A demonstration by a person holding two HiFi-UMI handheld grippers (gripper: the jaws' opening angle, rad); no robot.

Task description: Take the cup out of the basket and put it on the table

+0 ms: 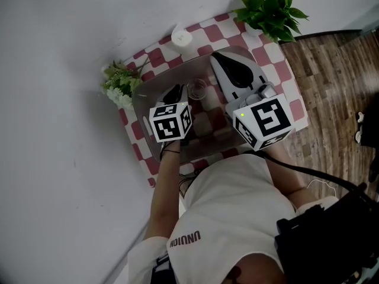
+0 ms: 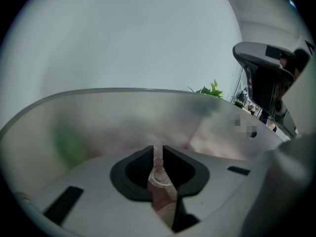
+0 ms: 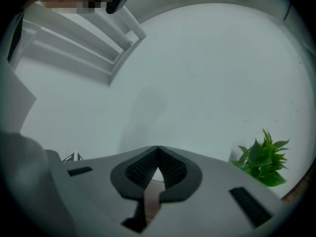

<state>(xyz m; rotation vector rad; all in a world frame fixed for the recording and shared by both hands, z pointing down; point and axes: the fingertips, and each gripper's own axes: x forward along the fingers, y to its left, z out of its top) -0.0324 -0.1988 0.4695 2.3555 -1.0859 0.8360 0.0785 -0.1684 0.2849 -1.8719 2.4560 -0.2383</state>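
A clear glass cup (image 1: pixel 197 89) stands inside the translucent basket (image 1: pixel 141 93) on the checkered table. My left gripper (image 1: pixel 177 91) reaches into the basket on the cup's left side. In the left gripper view its jaws (image 2: pixel 157 150) are pinched on a thin clear wall of the cup (image 2: pixel 160 177), with the frosted basket wall (image 2: pixel 98 117) curving behind. My right gripper (image 1: pixel 218 58) hovers over the basket's far right part. It is shut (image 3: pixel 158 148), its tips touch with nothing between them, and it faces a bare white wall.
The red-and-white checkered cloth (image 1: pixel 278 70) covers a small table against a white wall. A green potted plant (image 1: pixel 271 12) stands at the far right corner, white flowers (image 1: pixel 120 83) at the left, and a small white candle (image 1: pixel 181 38) at the back. Wooden floor (image 1: pixel 331 81) lies to the right.
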